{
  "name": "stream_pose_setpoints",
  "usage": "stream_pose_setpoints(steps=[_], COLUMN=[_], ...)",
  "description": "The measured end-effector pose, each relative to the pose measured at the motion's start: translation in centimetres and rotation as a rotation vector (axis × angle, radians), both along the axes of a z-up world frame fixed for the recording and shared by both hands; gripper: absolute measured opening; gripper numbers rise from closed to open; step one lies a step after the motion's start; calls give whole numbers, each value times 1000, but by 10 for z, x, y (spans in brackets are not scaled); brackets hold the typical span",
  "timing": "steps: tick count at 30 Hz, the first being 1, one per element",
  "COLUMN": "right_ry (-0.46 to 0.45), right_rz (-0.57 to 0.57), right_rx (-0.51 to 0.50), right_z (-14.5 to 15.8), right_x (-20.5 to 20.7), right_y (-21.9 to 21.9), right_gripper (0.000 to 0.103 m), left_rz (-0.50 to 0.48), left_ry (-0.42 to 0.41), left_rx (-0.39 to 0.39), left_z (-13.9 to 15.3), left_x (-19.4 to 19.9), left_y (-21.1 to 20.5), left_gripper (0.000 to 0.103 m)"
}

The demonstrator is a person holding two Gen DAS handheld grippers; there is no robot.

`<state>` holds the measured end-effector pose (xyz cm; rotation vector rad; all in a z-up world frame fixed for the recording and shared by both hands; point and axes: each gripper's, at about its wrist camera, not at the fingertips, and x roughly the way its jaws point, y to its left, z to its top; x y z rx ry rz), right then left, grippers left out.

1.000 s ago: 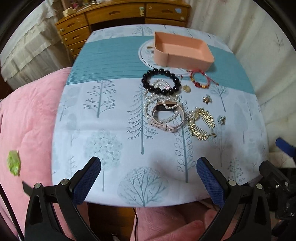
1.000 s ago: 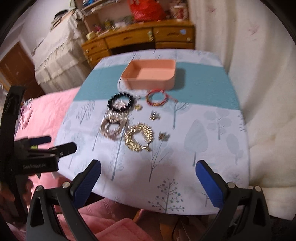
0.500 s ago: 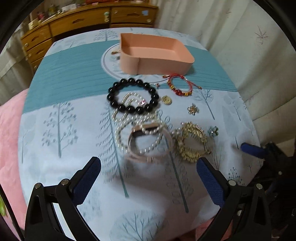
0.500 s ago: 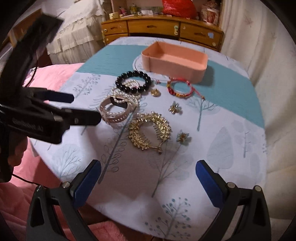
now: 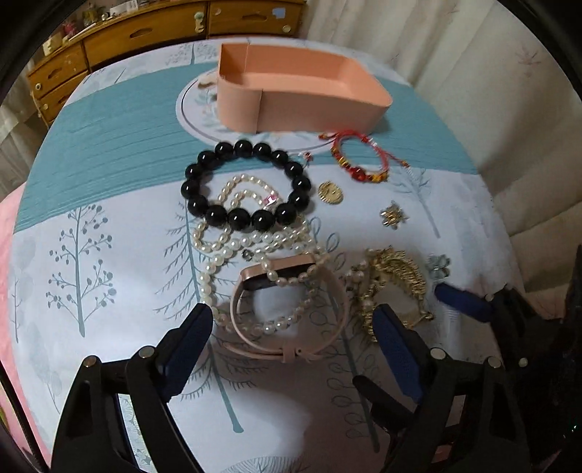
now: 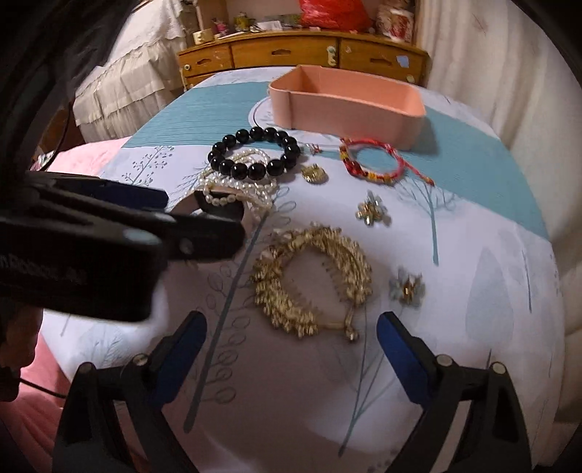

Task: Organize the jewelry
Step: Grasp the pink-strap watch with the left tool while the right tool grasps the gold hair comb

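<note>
Jewelry lies on a tree-print cloth: a black bead bracelet (image 5: pixel 247 187) (image 6: pixel 254 154), a pearl strand (image 5: pixel 232 251), a pink strap watch (image 5: pixel 287 309), a gold comb (image 5: pixel 393 283) (image 6: pixel 313 280), a red cord bracelet (image 5: pixel 360 160) (image 6: pixel 371 163), a gold pendant (image 5: pixel 331 193) and small brooches (image 5: pixel 393 216) (image 6: pixel 405 287). An empty pink box (image 5: pixel 302 94) (image 6: pixel 349 102) stands behind them. My left gripper (image 5: pixel 291 349) is open, its fingers on either side of the watch. My right gripper (image 6: pixel 291 353) is open just in front of the gold comb.
A wooden drawer unit (image 5: pixel 145 32) (image 6: pixel 302 54) stands behind the table. White curtain (image 6: pixel 491 72) hangs on the right; pink bedding (image 6: pixel 72 160) lies on the left. The left gripper's body (image 6: pixel 109 240) crosses the left of the right wrist view.
Both grippers have moved forward over the table toward the jewelry. The left now reaches the watch, the right the gold comb. The jewelry has not moved.
</note>
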<state>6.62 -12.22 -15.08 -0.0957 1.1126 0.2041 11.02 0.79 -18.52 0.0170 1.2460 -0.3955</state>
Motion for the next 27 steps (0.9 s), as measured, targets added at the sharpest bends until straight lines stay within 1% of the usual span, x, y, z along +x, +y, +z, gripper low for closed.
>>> stream_pose_setpoints(steps=[2,4,6,8,10,12,14,15,16,19,21,25,27], right_ry=[-1,3,-5,-20,-34,-46,-54,-58,-56,-37,-18,36,76], right_rz=[30,37,49,64,78,111,128,133,137,154,159,140,116], right_rx=[-16,-21,-2,-7,-20,-20,-16,-16,-11,-12,1,74,123], right_z=[-3,-5,-7,-8,-9,-9,-7,-6,-5,-5,-4,1,5], right_x=[5,10,14,17,19,18,18,18,18,21,22,20,20], right_y=[1,0,0,0,2,3,4,3,3,3,2,-4,-7], right_gripper=[95,95,95,95,95,92,85,78,76,76,76,76,76], left_rz=[8,11,20,27,39,47,55,59,64,81,100,120,133], left_ry=[-10,-15,-19,-9,-8,0,7,6,6,42,91,189,245], left_rx=[9,18,40,36,32,34,34,35,39,32,9,8,-6], left_z=[-1,-2,-2,-3,-1,-1,1,2,3,4,5,6,9], left_x=[-1,-1,-1,-2,-3,-3,-3,-3,-4,-3,-3,-1,-1], left_y=[-2,-3,-4,-1,3,5,6,7,7,10,15,22,26], left_gripper=[84,74,67,64,58,55,52,49,46,42,41,41,39])
